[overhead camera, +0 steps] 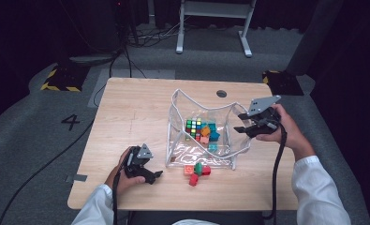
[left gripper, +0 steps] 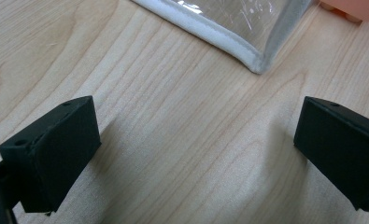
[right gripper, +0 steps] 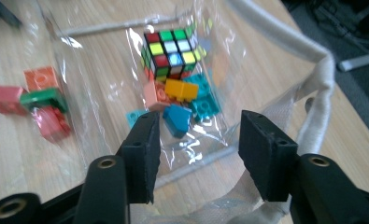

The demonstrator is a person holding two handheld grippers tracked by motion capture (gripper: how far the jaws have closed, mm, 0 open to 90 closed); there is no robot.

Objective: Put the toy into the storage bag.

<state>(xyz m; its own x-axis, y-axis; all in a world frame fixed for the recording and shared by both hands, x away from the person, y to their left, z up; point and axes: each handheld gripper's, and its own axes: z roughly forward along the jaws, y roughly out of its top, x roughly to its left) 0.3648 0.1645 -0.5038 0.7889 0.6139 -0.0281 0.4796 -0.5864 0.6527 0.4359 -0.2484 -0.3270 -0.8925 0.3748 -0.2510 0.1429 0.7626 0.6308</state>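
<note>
Seemingly open hand-held gripper [right gripper: 198, 140] above bag [right gripper: 285, 46]

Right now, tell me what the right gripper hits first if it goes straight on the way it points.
Probably the clear plastic bag: the right gripper, jaws open, aims into its mouth at the blue block and the pile under the puzzle cube. Depth is unclear, so film or block could come first.

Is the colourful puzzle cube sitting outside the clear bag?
No, the puzzle cube lies inside the clear bag, next to some toy bricks.
</note>
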